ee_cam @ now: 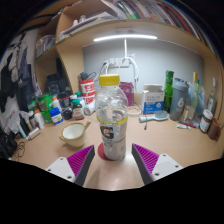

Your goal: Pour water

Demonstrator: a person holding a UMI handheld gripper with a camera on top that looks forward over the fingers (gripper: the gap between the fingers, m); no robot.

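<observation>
A clear plastic bottle (110, 118) with a yellow cap and a pale label stands upright on the light wooden table (165, 140). Its base sits just between the tips of my gripper (112, 152). The purple pads (146, 158) flank the base with a small gap at each side, so the gripper is open and not pressing on the bottle. To the left of the bottle, close by, a small white bowl (75, 133) rests on the table.
Several bottles and jars (55, 108) crowd the table's left back. A red-labelled container (88, 90) stands behind the bottle. A blue-white box (153, 100), a green bottle (168, 88) and grey containers (181, 100) line the right back. Shelves hang above.
</observation>
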